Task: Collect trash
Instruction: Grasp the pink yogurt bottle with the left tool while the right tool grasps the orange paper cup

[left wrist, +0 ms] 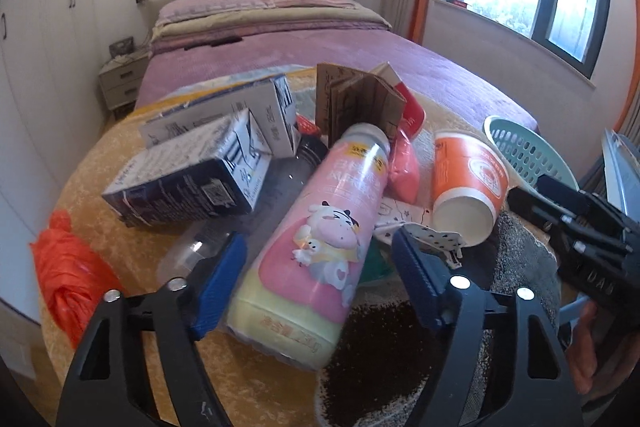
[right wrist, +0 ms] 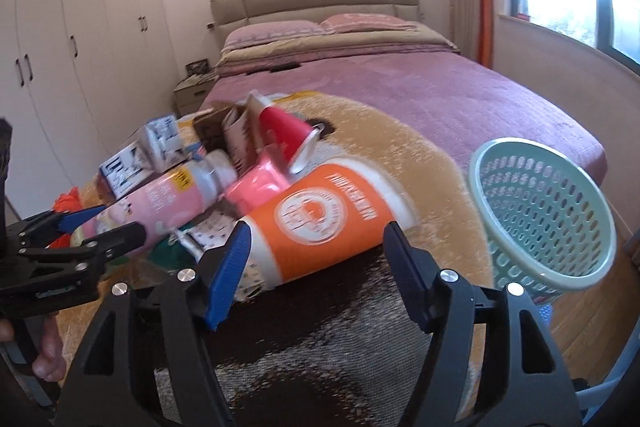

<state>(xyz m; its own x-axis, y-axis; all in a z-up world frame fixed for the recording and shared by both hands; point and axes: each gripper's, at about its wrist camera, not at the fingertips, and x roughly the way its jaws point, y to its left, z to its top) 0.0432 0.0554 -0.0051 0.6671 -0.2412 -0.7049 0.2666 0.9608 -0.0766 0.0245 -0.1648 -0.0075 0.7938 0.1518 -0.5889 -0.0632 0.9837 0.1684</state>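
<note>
A heap of trash lies on a yellow and brown rug (left wrist: pixel 132 251). A pink and yellow drink bottle (left wrist: pixel 320 227) lies on its side between the blue pads of my left gripper (left wrist: pixel 318 241). The left pad is against the bottle and the right pad stands clear of it, so the gripper is open. An orange paper cup (right wrist: pixel 320 223) lies on its side between the jaws of my right gripper (right wrist: pixel 319 227), which is open too. The cup's rim is by the left pad. Each gripper also shows at the edge of the other's view.
Also in the heap are two milk cartons (left wrist: pixel 192 179), folded cardboard (left wrist: pixel 356 99), a red cup (right wrist: pixel 282 135), a pink packet (right wrist: pixel 256 187) and a clear bottle (left wrist: pixel 208 247). An orange plastic bag (left wrist: pixel 64 267) lies left. A green mesh basket (right wrist: pixel 544 211) stands right. The bed (right wrist: pixel 400 83) is behind.
</note>
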